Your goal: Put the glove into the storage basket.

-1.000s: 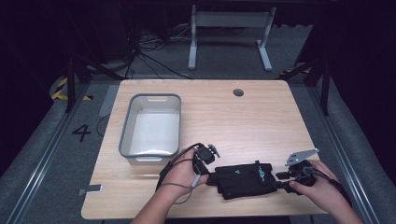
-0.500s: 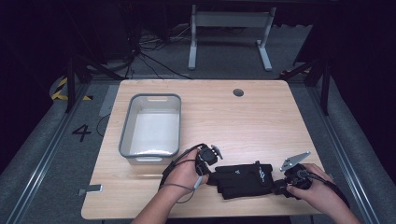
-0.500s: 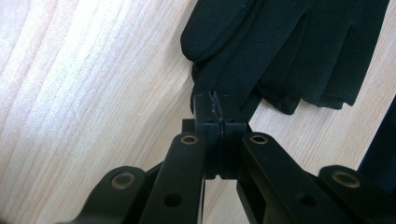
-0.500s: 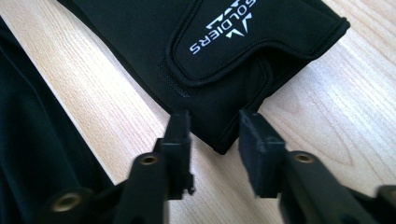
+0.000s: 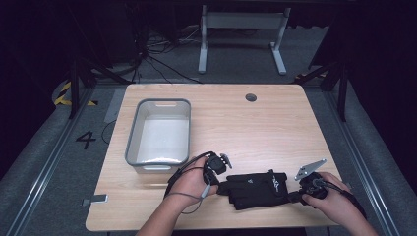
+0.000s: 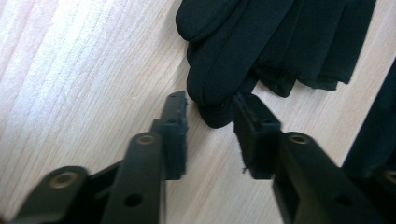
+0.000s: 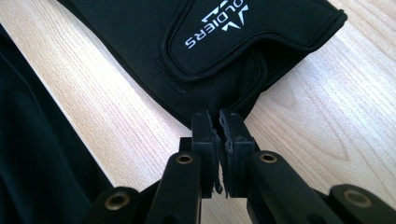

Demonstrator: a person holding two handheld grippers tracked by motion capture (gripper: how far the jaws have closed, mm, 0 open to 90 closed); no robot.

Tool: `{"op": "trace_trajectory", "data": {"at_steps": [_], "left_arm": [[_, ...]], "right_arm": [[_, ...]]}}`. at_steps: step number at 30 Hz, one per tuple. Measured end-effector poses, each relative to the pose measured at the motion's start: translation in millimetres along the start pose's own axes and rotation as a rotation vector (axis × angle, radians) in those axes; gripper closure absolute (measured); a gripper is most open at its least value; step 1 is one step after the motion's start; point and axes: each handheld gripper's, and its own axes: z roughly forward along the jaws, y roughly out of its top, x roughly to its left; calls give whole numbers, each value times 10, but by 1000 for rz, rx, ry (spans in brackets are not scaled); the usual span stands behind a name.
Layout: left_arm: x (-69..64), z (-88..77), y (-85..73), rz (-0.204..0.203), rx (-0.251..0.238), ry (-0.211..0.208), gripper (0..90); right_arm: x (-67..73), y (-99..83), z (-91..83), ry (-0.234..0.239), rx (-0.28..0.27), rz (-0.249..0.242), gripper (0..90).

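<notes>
A pair of black gloves [image 5: 255, 189] lies flat near the table's front edge, between my two grippers. The left gripper [image 5: 223, 185] is at its left end. Its jaws have just been opening and stand apart [image 6: 210, 107] around a glove fingertip [image 6: 219, 114], without pinching it. The right gripper [image 5: 293, 196] is at the right end. Its jaws have just been closing and are now pinched [image 7: 218, 119] on the edge of the cuff [image 7: 205, 100], below the white lettering [image 7: 210, 32].
A grey empty bin [image 5: 132, 142] stands on the wooden table [image 5: 275, 128] to the left, just behind my left hand. A round cable hole [image 5: 251, 97] sits near the far edge. Dark floor, cables and a metal stand lie beyond.
The right gripper has edged slightly left to the glove's cuff end. The left hand and the gloves have stayed where they were.
</notes>
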Motion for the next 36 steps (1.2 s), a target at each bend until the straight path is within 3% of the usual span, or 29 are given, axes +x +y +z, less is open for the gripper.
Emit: {"op": "trace_trajectory", "data": {"at_steps": [5,8,12,16,18,22,25,27,30,36], "left_arm": [[-16,71,38,30,3,12,611],[-46,88,53,37,4,41,699],[-86,18,59,55,-17,77,802],[-181,-94,55,81,-15,106,810],[-243,-140,60,111,4,122,810],[-280,-97,76,133,55,124,804],[-236,-25,67,121,81,97,776],[-221,-24,53,103,84,66,683],[-215,-84,43,104,28,45,568],[-220,-186,47,90,-52,40,511]], "right_arm": [[1,1,-1,-2,-2,-2,860],[5,6,-5,-6,-5,-5,861],[18,11,-33,-18,-21,-9,867],[34,17,-61,-28,-28,-16,869],[38,18,-56,-31,-27,-15,869],[34,18,-42,-36,-18,-21,869],[36,21,-47,-35,-24,-16,868],[36,21,-50,-35,-25,-15,866],[34,20,-51,-36,-26,-10,853],[28,26,-89,-13,-66,-4,779]]}}
